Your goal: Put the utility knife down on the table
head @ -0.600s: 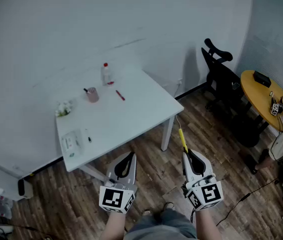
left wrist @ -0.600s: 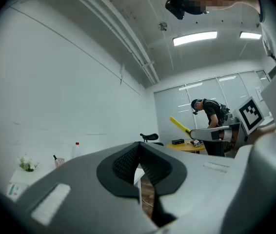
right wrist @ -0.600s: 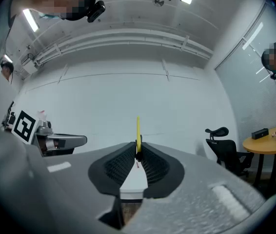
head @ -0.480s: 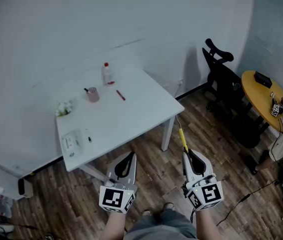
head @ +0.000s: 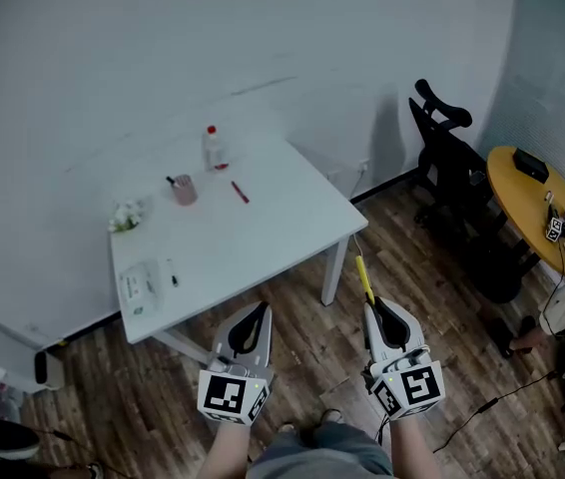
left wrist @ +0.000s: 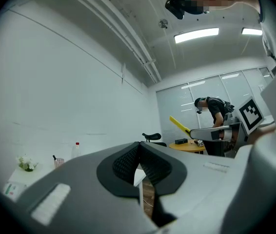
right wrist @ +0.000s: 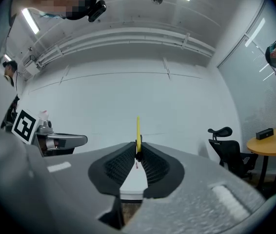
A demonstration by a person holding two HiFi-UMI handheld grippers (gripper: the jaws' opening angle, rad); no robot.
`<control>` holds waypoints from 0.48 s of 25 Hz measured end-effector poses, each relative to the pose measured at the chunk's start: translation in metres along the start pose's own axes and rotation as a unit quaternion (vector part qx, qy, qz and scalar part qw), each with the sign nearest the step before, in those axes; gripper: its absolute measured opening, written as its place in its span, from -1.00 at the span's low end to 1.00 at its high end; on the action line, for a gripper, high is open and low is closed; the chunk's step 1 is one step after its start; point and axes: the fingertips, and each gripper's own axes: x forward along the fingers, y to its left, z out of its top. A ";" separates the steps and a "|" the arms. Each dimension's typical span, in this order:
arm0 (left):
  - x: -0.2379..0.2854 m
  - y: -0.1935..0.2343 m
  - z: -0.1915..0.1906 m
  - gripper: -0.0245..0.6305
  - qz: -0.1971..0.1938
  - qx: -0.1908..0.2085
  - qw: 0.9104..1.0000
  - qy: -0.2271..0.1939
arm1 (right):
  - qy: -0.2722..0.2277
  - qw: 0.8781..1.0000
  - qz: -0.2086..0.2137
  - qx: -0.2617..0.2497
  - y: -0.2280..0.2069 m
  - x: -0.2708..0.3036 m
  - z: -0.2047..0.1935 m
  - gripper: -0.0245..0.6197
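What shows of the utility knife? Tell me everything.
The utility knife is a slim yellow strip, plastic by its look. The right hand-held gripper is shut on its near end, so most of its length juts out past the jaws, pointing forward and away from the person. It hangs in the air above the wooden floor, just short of the white table and off its near right corner. It touches nothing but the gripper's pads. No blade can be made out.

utility knife [head: 364,279] rear hidden, tabletop items [head: 185,189] indistinct
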 end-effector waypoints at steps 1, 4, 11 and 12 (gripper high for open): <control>0.003 -0.001 0.000 -0.90 0.002 0.001 1.000 -0.001 | -0.002 1.000 0.002 0.001 -0.003 0.002 0.001 -0.80; 0.014 -0.003 0.002 -0.90 0.010 0.003 1.000 -0.005 | -0.008 1.000 0.010 0.011 -0.015 0.008 0.003 -0.80; 0.034 -0.012 0.006 -0.90 0.032 0.006 0.999 -0.014 | -0.006 0.999 0.043 0.017 -0.035 0.019 0.002 -0.80; 0.035 -0.014 0.006 -0.90 0.035 0.006 0.999 -0.014 | -0.006 0.999 0.049 0.018 -0.037 0.020 0.001 -0.80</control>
